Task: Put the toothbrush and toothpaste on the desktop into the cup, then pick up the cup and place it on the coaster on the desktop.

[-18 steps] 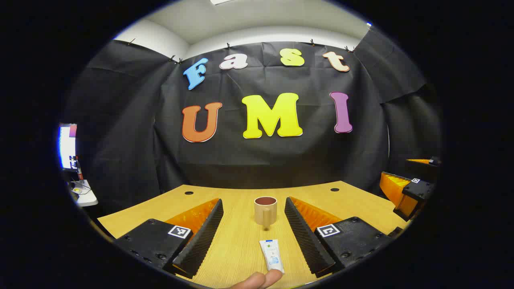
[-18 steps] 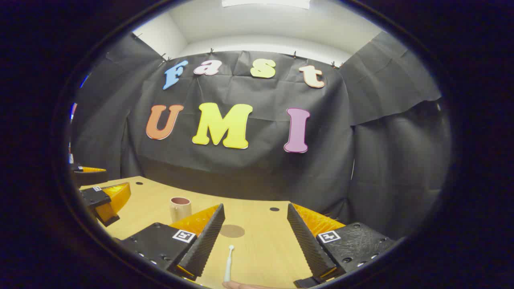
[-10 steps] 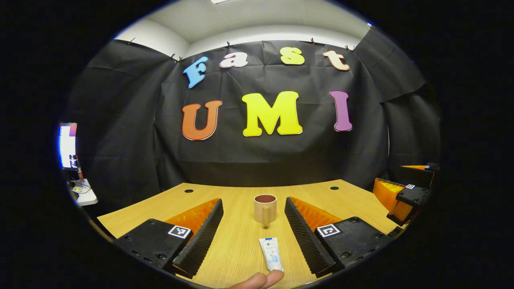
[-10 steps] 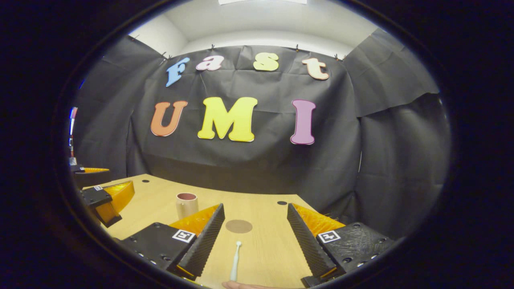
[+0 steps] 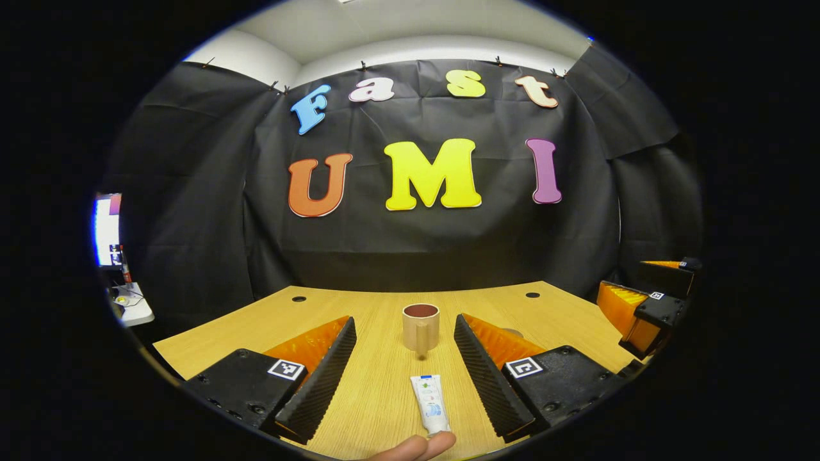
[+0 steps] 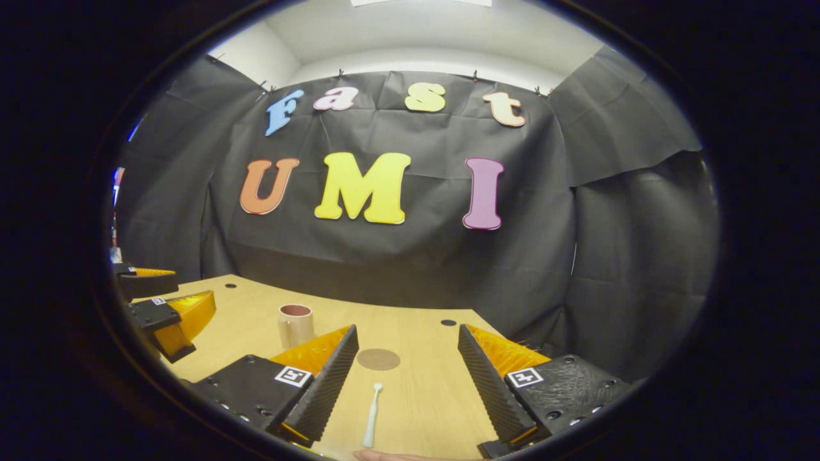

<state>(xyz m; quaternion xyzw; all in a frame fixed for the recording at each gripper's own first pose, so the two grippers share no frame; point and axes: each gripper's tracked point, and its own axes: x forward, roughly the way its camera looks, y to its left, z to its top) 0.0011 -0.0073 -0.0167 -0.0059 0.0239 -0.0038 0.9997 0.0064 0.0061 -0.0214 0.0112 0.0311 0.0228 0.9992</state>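
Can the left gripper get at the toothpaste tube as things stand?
Probably yes. The left gripper is open, and the toothpaste tube lies flat on the desk between its fingers with nothing lying across it. The cup stands farther ahead, apart from it.

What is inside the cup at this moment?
The cup stands upright on the desk. Its dark inner wall shows near the rim with nothing sticking out; its bottom is hidden. The toothpaste and toothbrush lie on the desk.
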